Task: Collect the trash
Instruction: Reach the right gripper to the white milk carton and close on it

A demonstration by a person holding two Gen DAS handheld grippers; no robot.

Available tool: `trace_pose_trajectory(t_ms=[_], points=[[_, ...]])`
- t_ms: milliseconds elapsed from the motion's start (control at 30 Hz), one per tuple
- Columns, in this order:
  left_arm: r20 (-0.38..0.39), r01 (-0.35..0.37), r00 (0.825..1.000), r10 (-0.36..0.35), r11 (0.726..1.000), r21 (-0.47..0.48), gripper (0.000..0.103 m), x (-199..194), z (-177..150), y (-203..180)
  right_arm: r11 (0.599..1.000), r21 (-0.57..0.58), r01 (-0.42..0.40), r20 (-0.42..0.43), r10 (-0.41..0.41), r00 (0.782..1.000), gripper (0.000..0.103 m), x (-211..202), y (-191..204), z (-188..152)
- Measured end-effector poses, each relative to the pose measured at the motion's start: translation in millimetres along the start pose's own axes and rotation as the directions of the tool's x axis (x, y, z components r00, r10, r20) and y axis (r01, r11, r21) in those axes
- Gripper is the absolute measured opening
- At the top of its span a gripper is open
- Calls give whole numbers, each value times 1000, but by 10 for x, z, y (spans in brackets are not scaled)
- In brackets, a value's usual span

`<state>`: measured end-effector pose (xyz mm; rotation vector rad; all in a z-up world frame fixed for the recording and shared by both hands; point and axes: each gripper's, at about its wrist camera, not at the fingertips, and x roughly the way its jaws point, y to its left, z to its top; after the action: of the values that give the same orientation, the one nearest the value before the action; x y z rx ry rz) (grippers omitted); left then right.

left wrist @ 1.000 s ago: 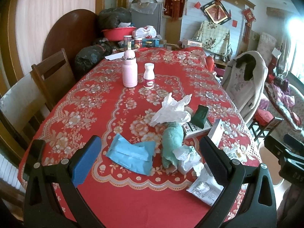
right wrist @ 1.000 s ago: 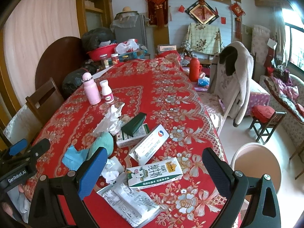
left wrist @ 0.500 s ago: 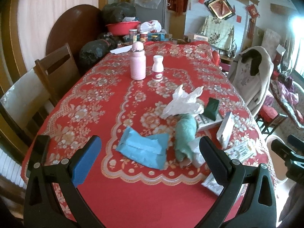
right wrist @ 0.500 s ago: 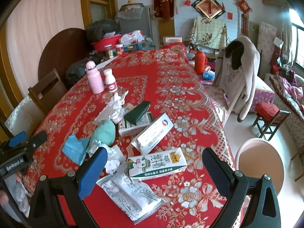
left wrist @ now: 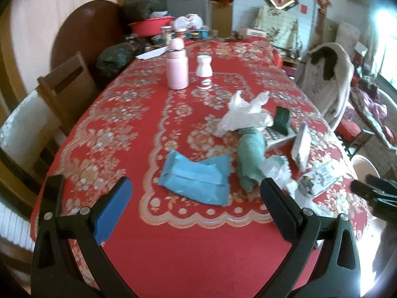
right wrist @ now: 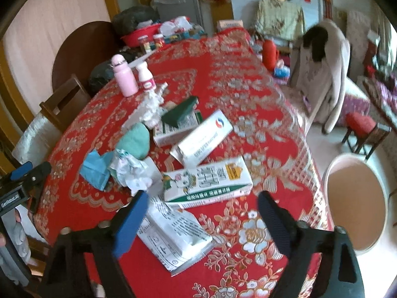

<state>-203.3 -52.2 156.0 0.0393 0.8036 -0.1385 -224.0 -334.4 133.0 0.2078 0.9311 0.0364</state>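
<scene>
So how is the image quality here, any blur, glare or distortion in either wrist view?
Left wrist view: strong fisheye bending, dark corners, blown-out window glare at the upper right, tablecloth pattern slightly soft. Right wrist view: motion blur smears the far tablecloth and the coat-draped chair; the milk carton print stays legible; no harsh glare.

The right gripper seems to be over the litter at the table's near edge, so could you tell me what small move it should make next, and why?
Probably ease the right gripper, whose jaws are closing with nothing between them yet, down onto the white printed plastic packet just ahead. It is the nearest litter, lying flat on the red floral tablecloth, and the round beige bin waits beside the table.
</scene>
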Motion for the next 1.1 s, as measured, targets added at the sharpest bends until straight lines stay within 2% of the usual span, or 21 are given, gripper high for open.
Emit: trace_pose_trajectory(t_ms=[67,333,500,600,667,700,733,800,833,900,967,1033,1100], points=[[-4,25,1000,-25,999,28,100,40,31,-89,1000,25,-2,-18,3,1000,80,67,-65,-2],[-69,145,988,-138,984,104,98,342,221,-466,995,98,4,-100,6,995,80,359,-234,-1],[-113,197,977,-180,966,166,98,565,305,-701,982,187,-7,-138,34,990,80,506,-359,28],[-150,229,969,-198,945,233,98,736,336,-882,970,244,-19,-154,58,986,81,593,-429,79],[-183,254,960,-210,929,269,91,852,341,-970,962,273,-23,-174,73,982,82,667,-453,109],[-208,265,955,-211,921,285,75,930,339,-1007,958,286,-21,-188,77,979,82,718,-462,126],[-238,274,949,-208,916,292,67,1002,325,-1028,956,292,-16,-198,77,977,82,750,-460,126],[-310,290,930,-196,912,292,34,1164,310,-1051,954,300,-18,-211,85,974,81,829,-455,164],[-346,303,917,-197,910,284,29,1243,303,-1045,955,296,-25,-210,90,974,79,860,-443,190],[-355,333,907,-227,903,272,22,1252,320,-1013,956,289,-45,-182,101,978,68,905,-424,268],[-361,361,897,-255,894,265,19,1209,380,-968,959,279,-52,-171,103,980,54,943,-411,353],[-365,396,883,-295,886,242,18,1157,464,-900,966,254,-37,-165,81,983,44,966,-397,464],[-364,414,874,-322,885,212,17,1127,569,-815,974,227,-3,-169,42,985,42,988,-394,560]])
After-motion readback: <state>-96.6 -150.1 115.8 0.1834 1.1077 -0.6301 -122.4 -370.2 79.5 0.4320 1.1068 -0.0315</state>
